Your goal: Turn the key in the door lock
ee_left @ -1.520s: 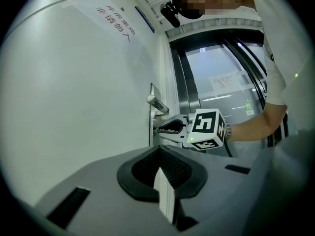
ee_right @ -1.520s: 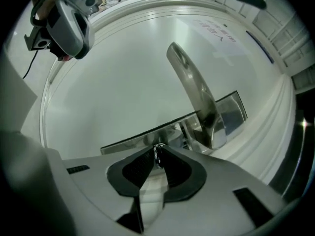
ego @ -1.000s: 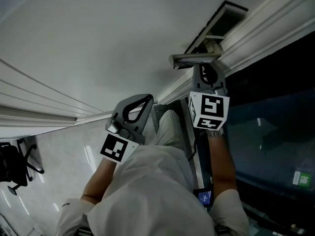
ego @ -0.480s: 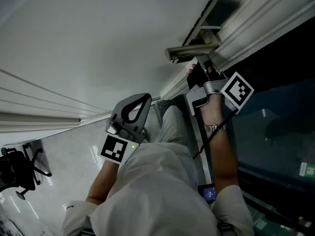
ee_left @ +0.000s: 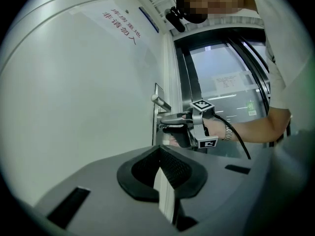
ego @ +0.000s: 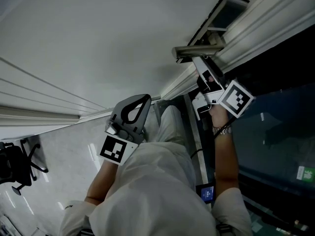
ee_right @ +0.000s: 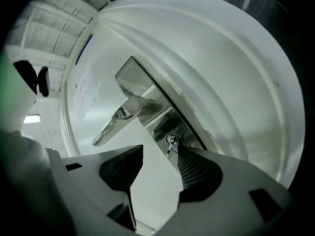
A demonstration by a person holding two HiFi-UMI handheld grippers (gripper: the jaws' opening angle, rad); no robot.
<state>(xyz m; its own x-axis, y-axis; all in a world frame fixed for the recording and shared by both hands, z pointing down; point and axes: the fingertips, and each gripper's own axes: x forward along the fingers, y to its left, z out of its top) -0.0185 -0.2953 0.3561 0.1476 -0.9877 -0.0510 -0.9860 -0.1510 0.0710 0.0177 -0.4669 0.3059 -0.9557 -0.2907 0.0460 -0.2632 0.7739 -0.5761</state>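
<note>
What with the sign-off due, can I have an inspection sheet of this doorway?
Surface: white door, red print on it.
Job's things: key in the lock under the lever handle.
Clutter: nothing seen.
Grippers: right gripper open, jaws just opened, key by one pad, ungripped; left gripper shut, empty, away from the lock.
Cables: black cable from the right gripper.
Surroundings: dark glass panel, office chair.

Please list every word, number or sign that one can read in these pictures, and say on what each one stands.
"非请勿入", in red, on the white door, seen in the left gripper view.
Blue strip near the top of that door: too small to read.
Paper sheet on the glass: print too small to read.
Green sticker on the glass: blurred, not readable.
</note>
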